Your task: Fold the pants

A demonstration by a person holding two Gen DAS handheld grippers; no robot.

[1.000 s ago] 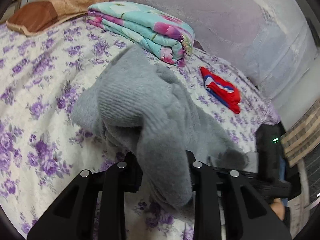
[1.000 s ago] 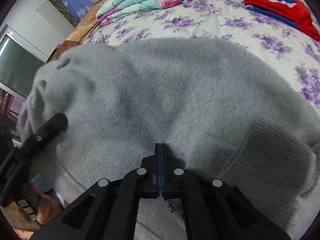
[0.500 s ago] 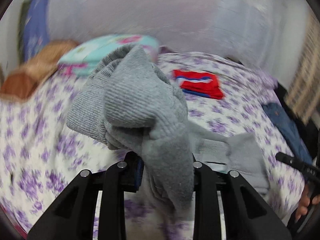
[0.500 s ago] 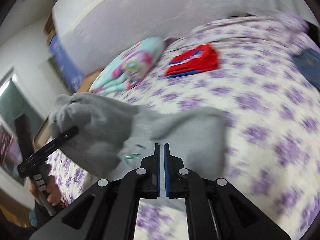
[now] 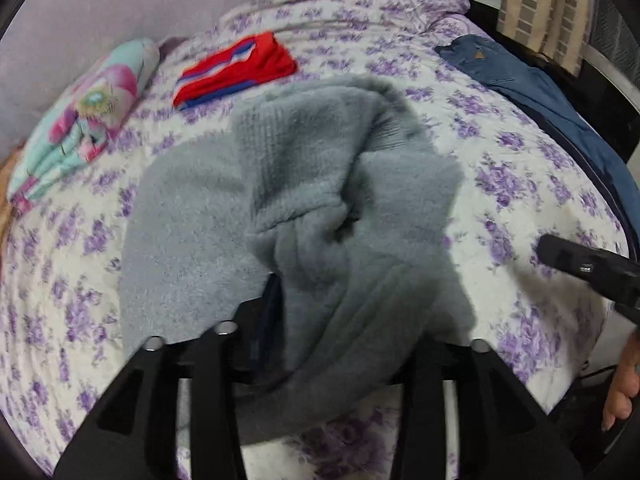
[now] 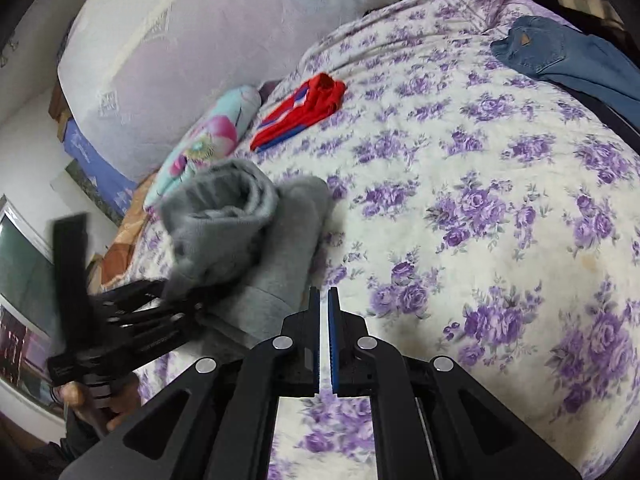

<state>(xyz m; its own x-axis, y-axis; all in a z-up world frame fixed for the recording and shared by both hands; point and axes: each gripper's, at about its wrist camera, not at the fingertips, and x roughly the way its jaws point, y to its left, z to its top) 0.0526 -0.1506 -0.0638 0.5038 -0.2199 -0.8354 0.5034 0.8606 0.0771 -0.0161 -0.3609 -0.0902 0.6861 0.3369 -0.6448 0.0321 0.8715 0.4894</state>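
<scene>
The grey fleece pants (image 5: 312, 216) lie bunched on the flowered bed, with a ribbed cuff draped over my left gripper (image 5: 340, 304). The left jaws are shut on the grey fabric, which hides the fingertips. In the right wrist view the same pants (image 6: 248, 236) sit at the left, with the left gripper (image 6: 132, 320) under them. My right gripper (image 6: 324, 300) is almost closed, with a thin gap between its blue pads, and holds nothing. It is just right of the pants, above the bedsheet (image 6: 480, 220).
A folded red and blue garment (image 5: 236, 68) and a folded floral quilt (image 5: 84, 128) lie at the far side of the bed. Blue jeans (image 5: 532, 92) hang over the right edge. The right gripper's handle (image 5: 588, 268) shows at the right. A padded headboard (image 6: 200, 40) stands behind.
My right gripper has let go of the grey pants and pulled back to their right. My left gripper swung round with the pants, which have dropped lower onto the bed.
</scene>
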